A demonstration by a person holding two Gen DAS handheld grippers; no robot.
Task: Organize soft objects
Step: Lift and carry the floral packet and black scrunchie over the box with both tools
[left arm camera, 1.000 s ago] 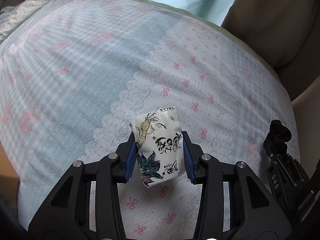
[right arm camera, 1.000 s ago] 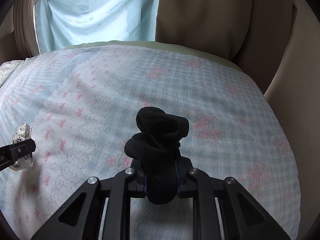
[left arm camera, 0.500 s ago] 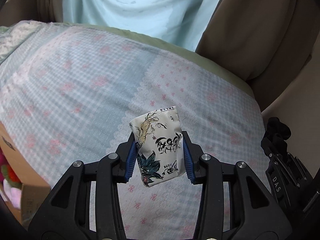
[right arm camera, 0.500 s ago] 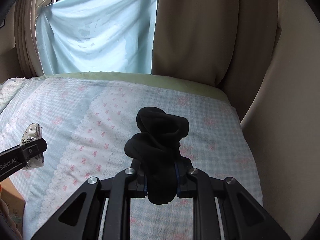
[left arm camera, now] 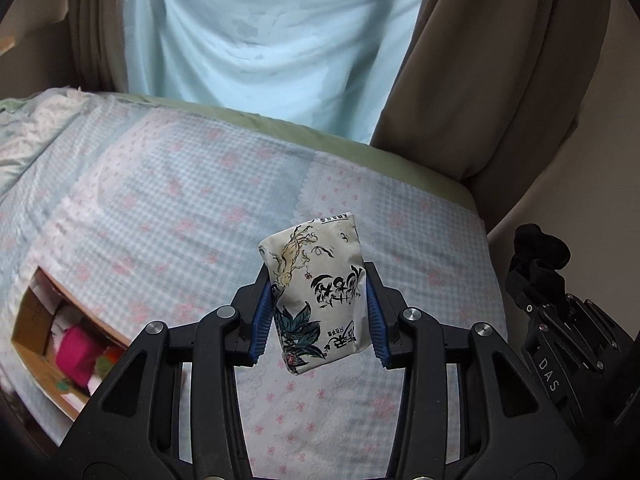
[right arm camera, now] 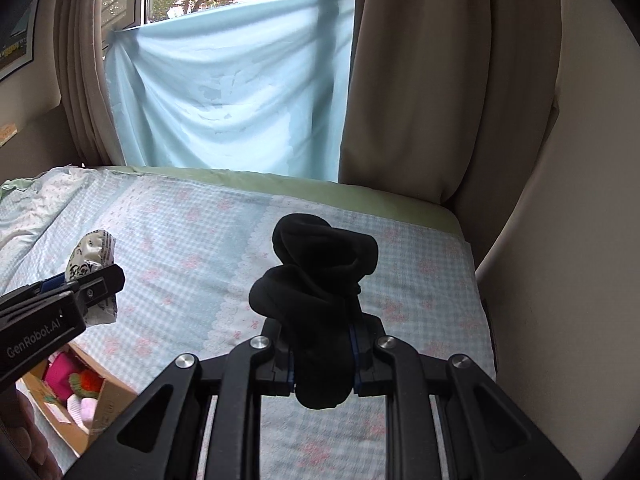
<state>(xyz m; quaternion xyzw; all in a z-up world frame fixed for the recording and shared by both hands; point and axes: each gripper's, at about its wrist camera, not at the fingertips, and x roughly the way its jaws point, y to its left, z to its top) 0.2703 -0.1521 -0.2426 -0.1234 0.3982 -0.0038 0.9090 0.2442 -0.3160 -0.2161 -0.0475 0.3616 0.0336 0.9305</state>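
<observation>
Left gripper [left arm camera: 318, 314]: blue pads clamped on printed tissue pack [left arm camera: 318, 294], pack upright, slightly tilted, held above bed [left arm camera: 192, 200] near its front edge.
Right gripper [right arm camera: 323, 354]: jaws closed on rolled black sock [right arm camera: 316, 300], sock bulging above the fingers, held over the bed's right end.
Cardboard box [left arm camera: 30, 320]: beside the bed's front edge, lower left; pink and white soft items inside.
Bed: checked blue-pink cover.
Light blue cloth [right arm camera: 232, 104]: hung across window beyond the bed's far edge, beige curtains either side.
</observation>
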